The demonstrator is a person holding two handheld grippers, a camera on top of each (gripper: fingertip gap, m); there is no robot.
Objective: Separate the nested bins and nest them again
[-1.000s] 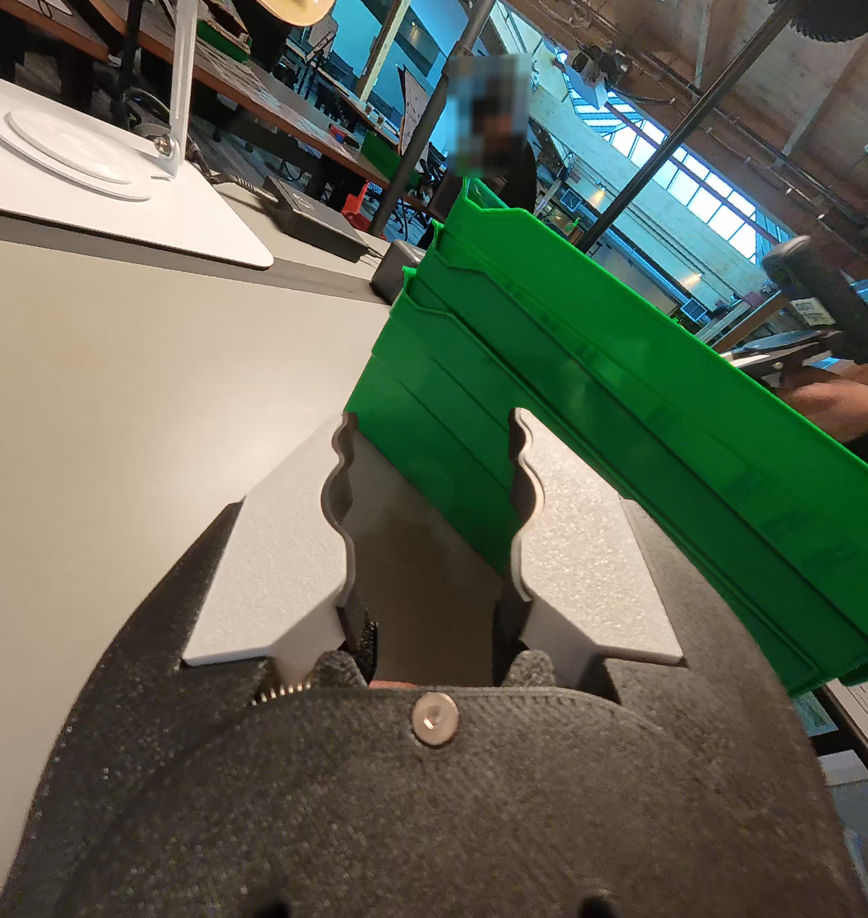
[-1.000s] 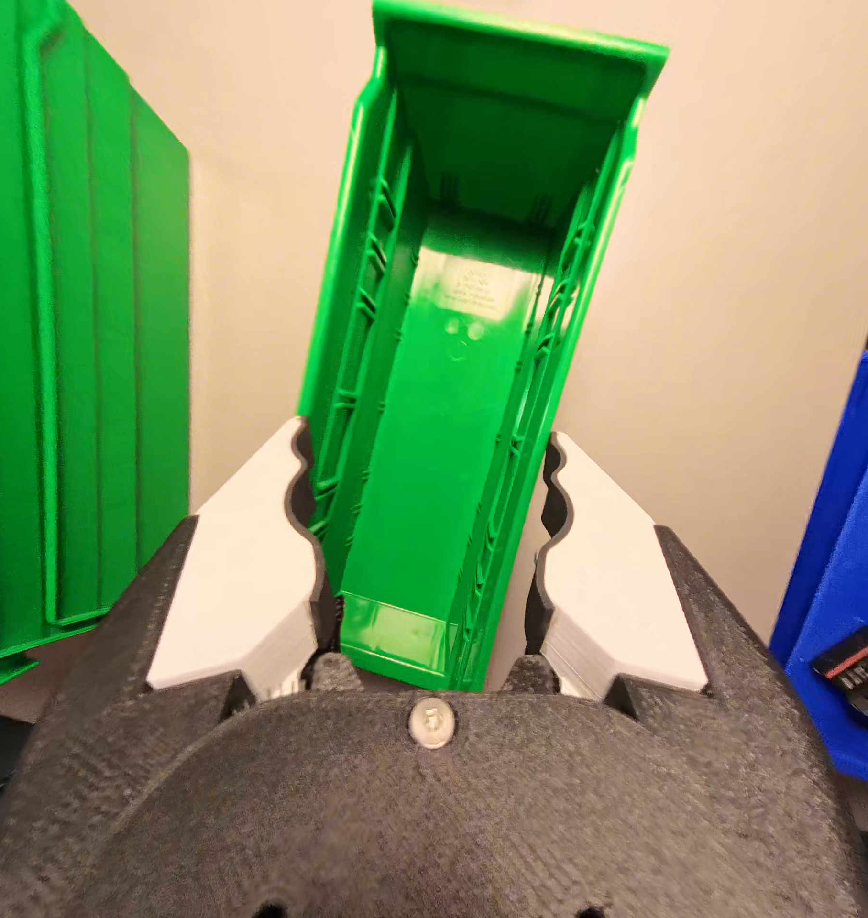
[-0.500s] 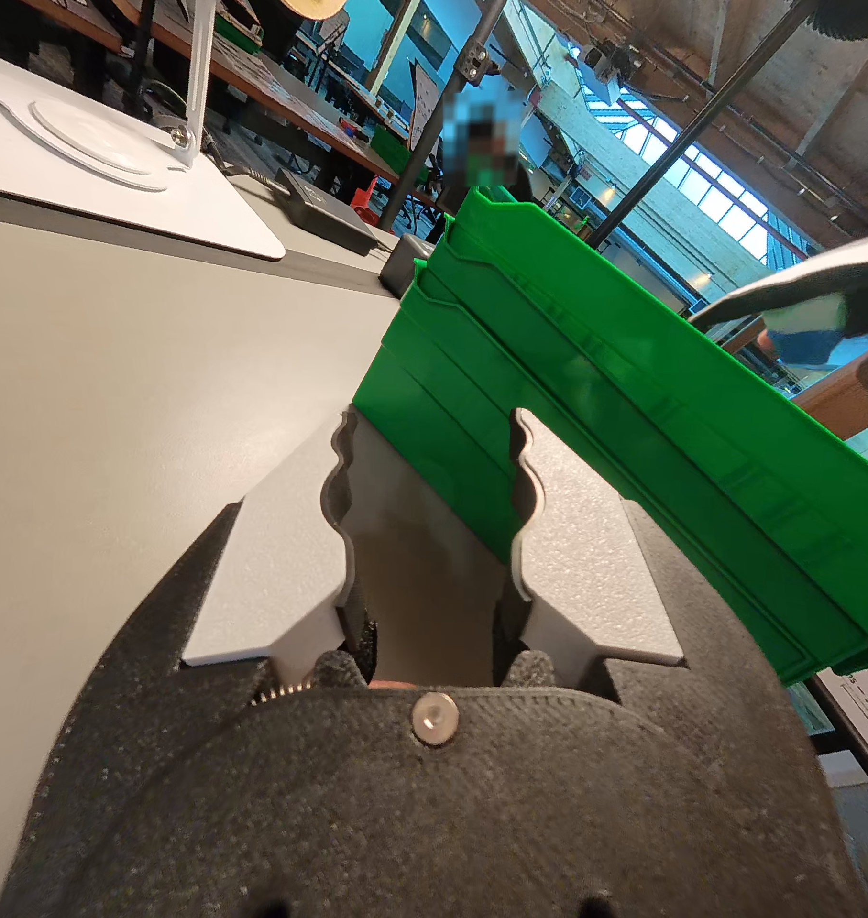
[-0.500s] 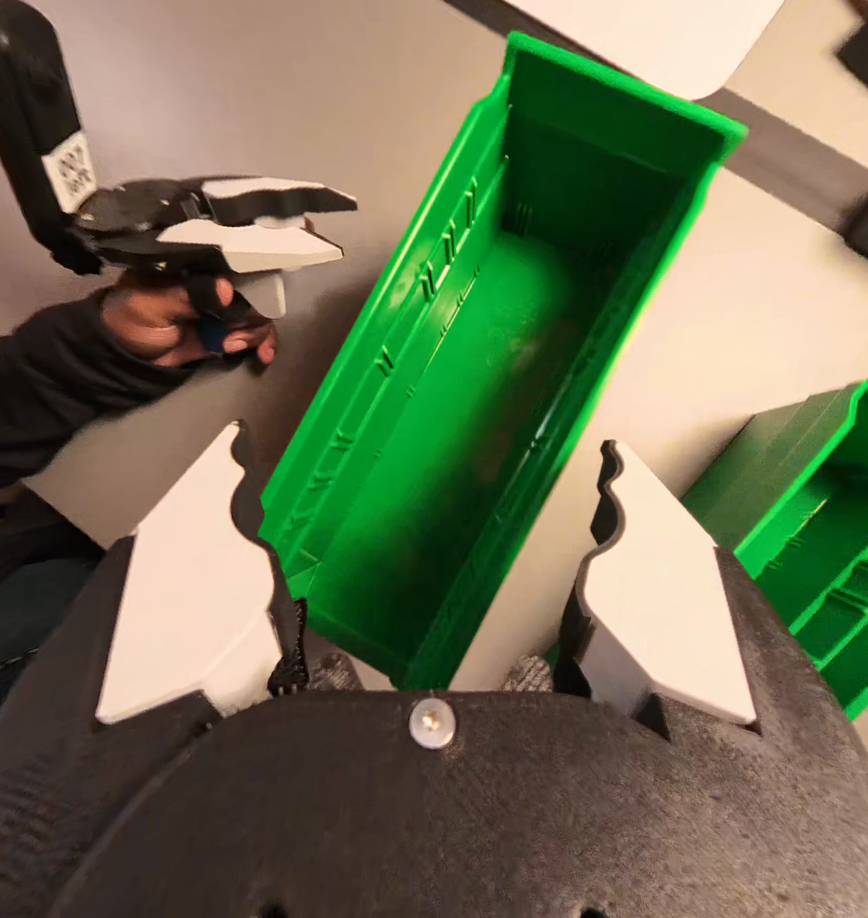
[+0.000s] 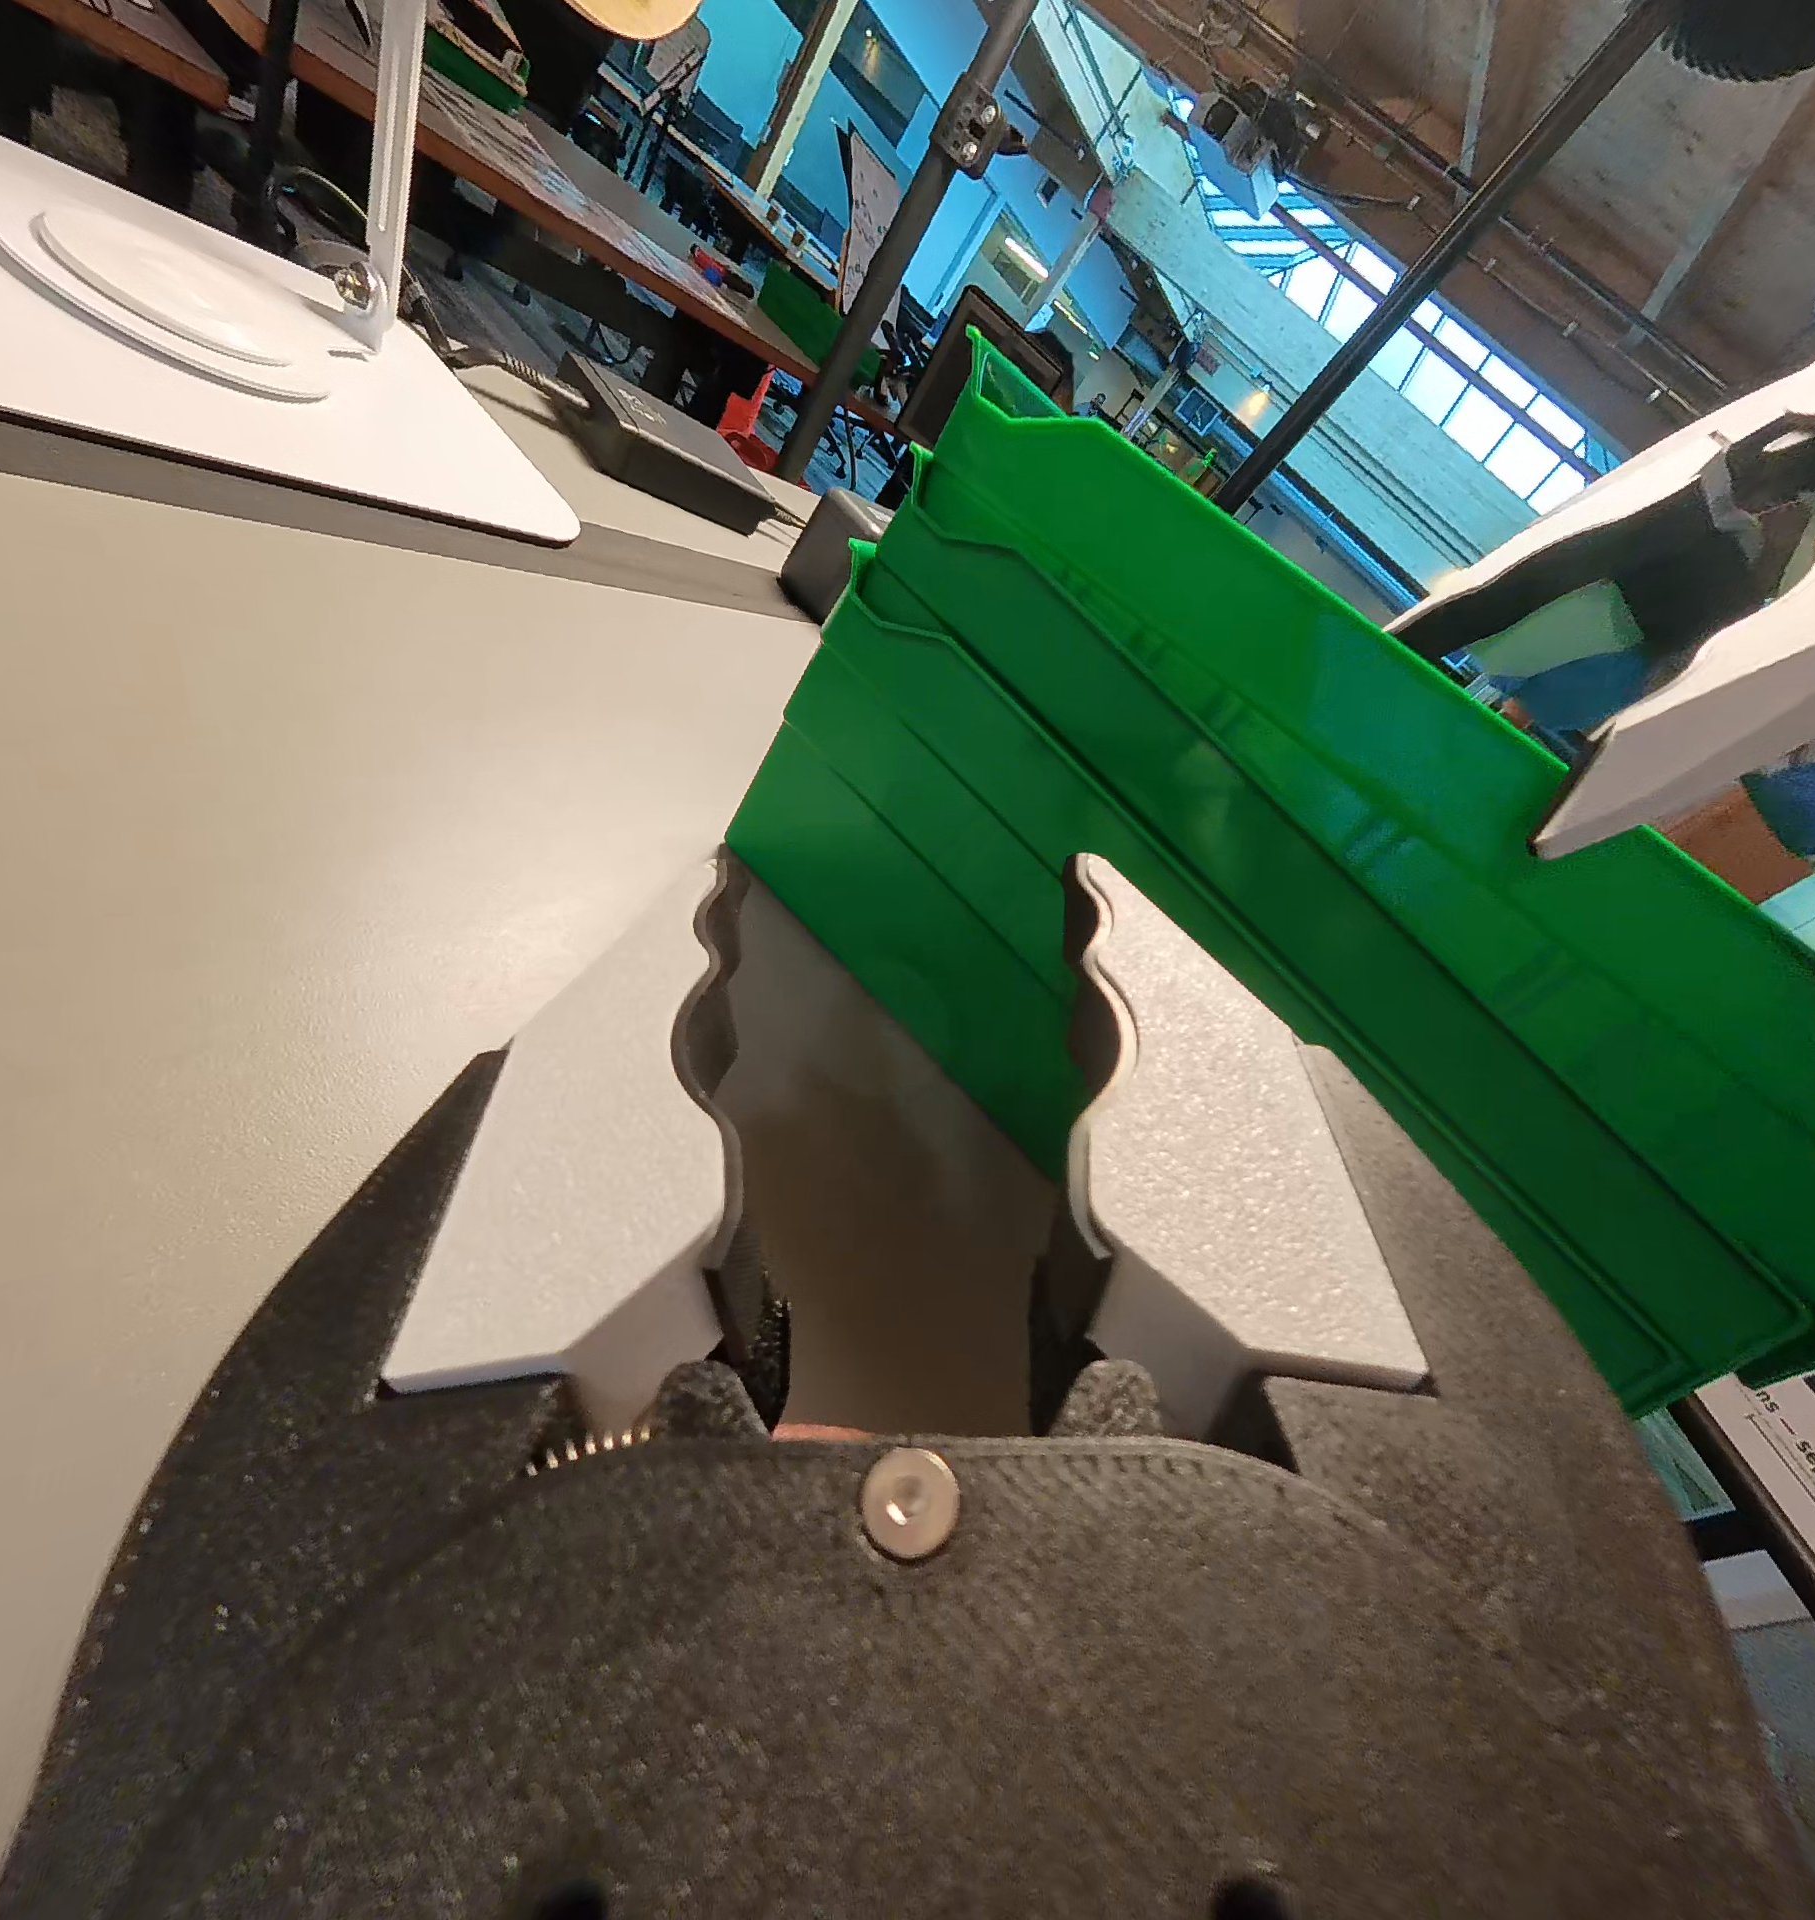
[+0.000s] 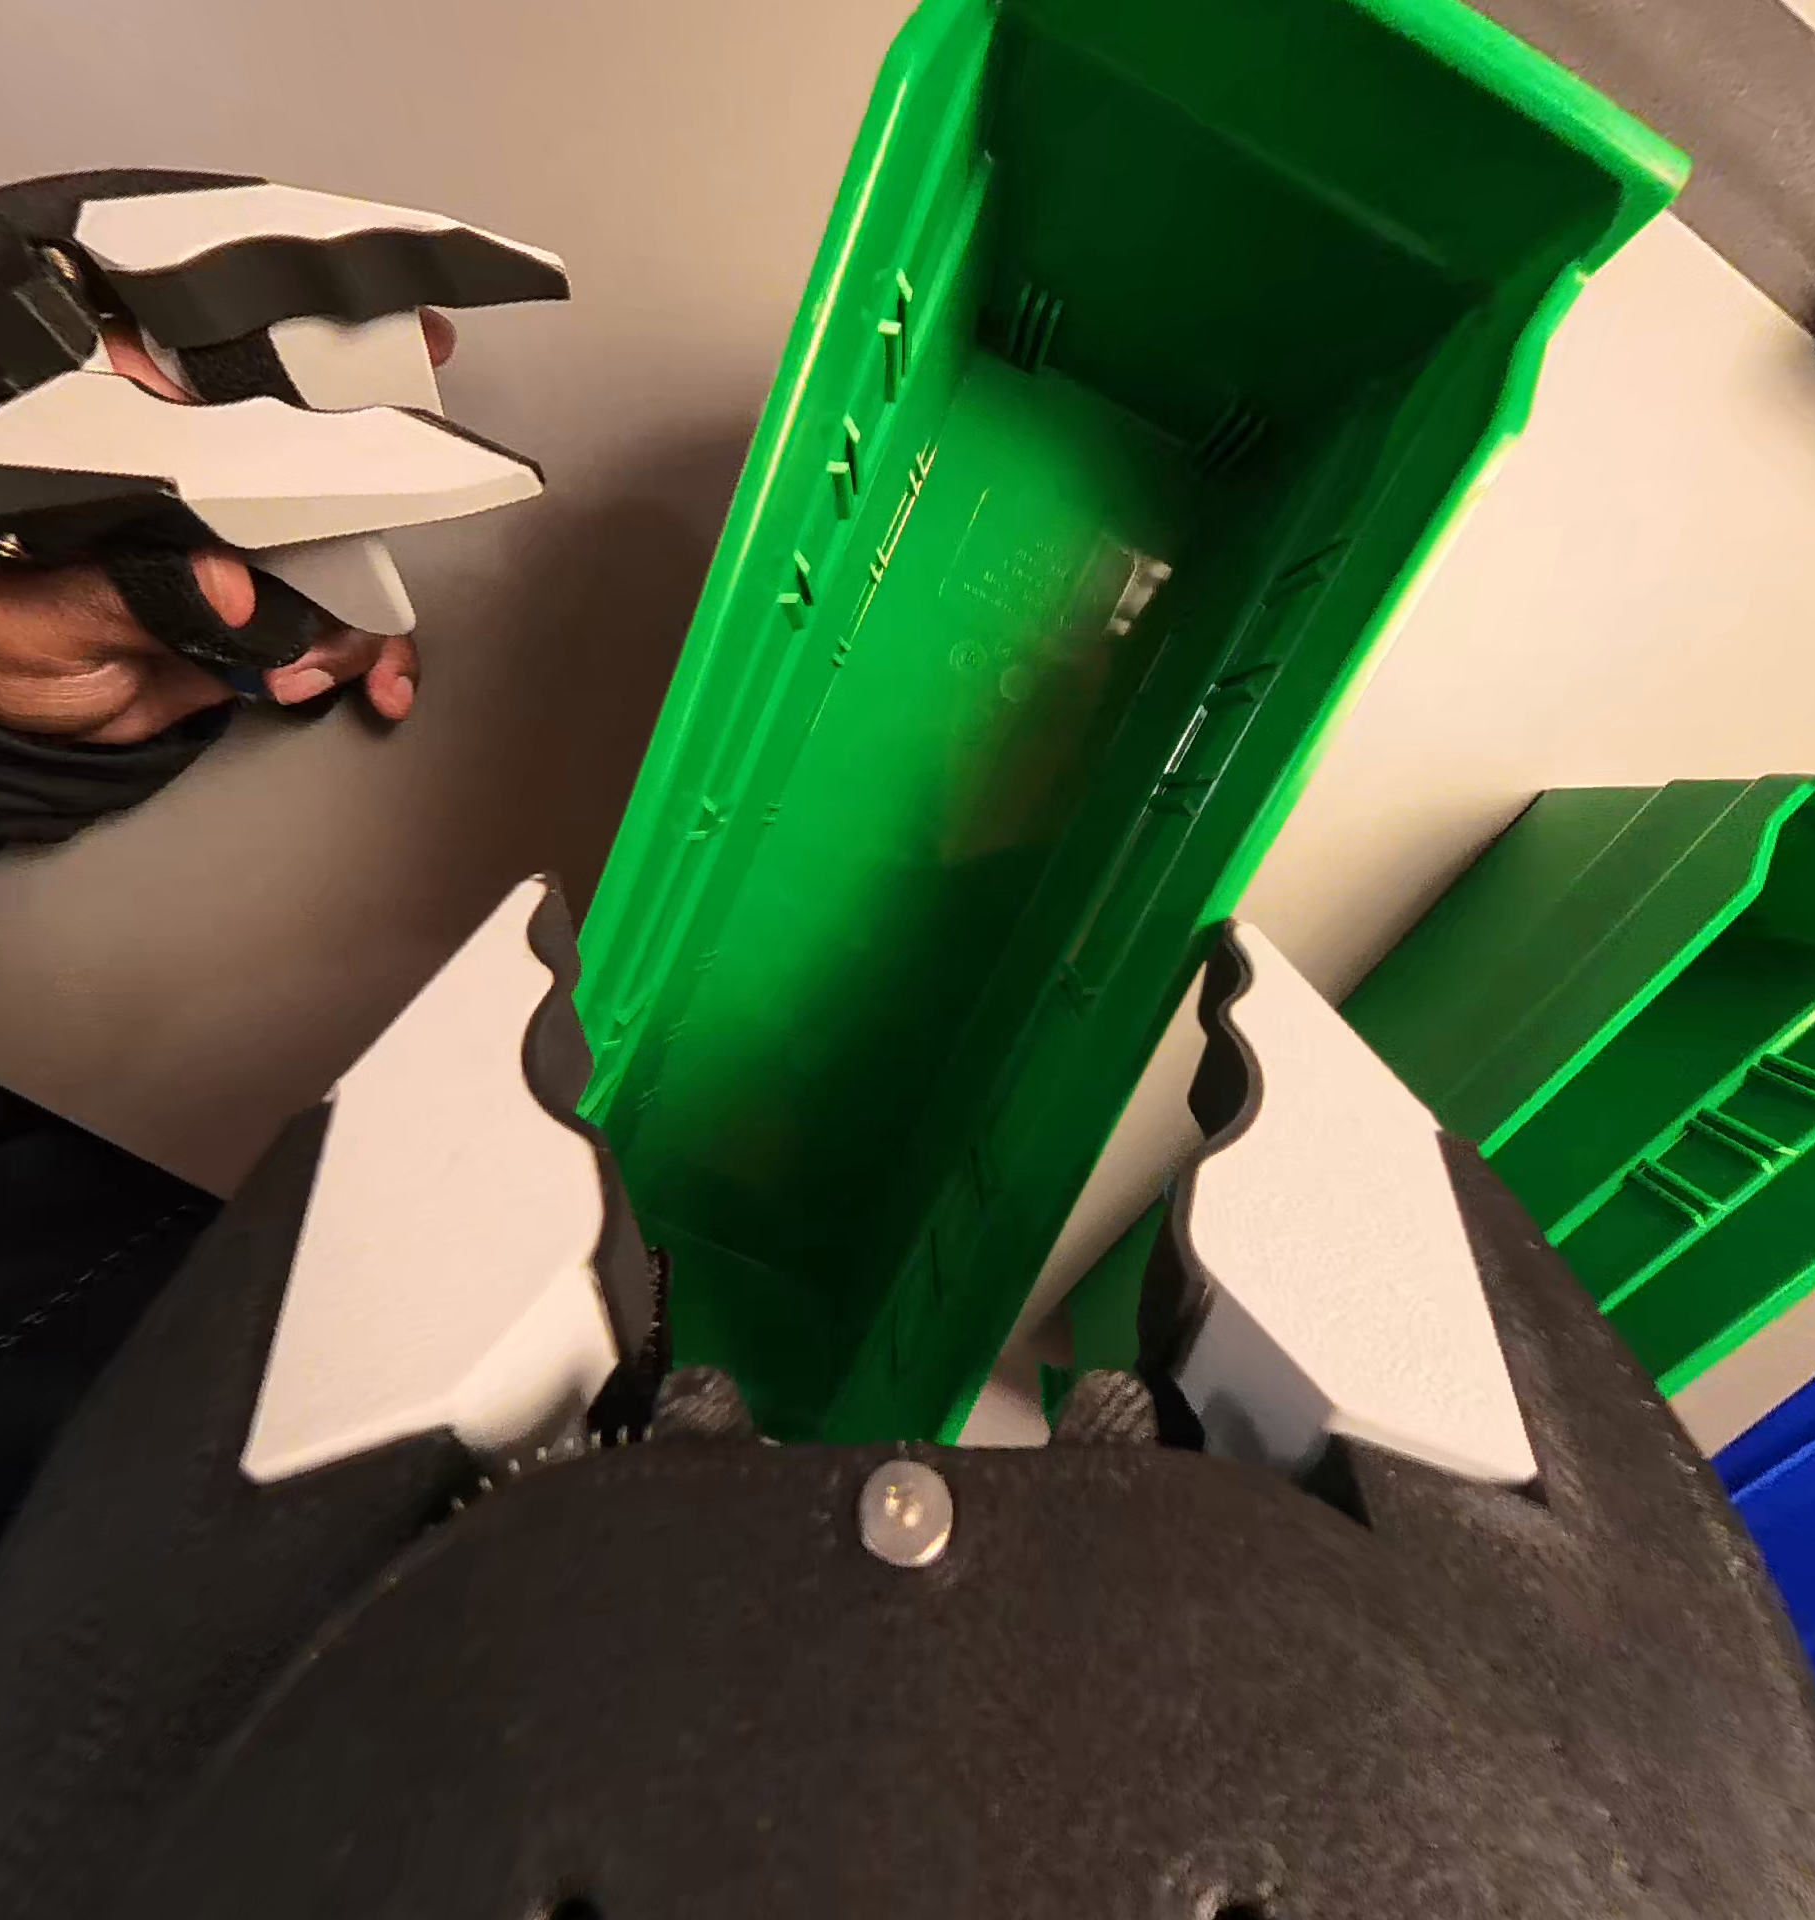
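Observation:
A stack of three nested green bins [image 5: 1246,831] lies on the grey table [image 5: 259,831], just right of my left gripper [image 5: 903,873], which is open and empty low over the table. My right gripper [image 6: 887,906] is open and looks down into the top bin [image 6: 986,727]. Its fingers straddle the bin's near end; the left finger touches the bin's left wall and the right one stands apart from the right wall. The right gripper [image 5: 1464,736] also shows in the left wrist view, at the stack's top edge. Another green bin [image 6: 1661,1039] lies apart at the right.
A blue bin [image 6: 1807,1507] sits at the lower right. The left gripper [image 6: 553,387] and the hand [image 6: 72,655] holding it are left of the stack. A white lamp base [image 5: 207,343] and a black box [image 5: 664,426] stand at the table's far side.
My right gripper has swung from the single green bin on the right to over the stack, then come closer to the top bin. My left gripper has barely moved.

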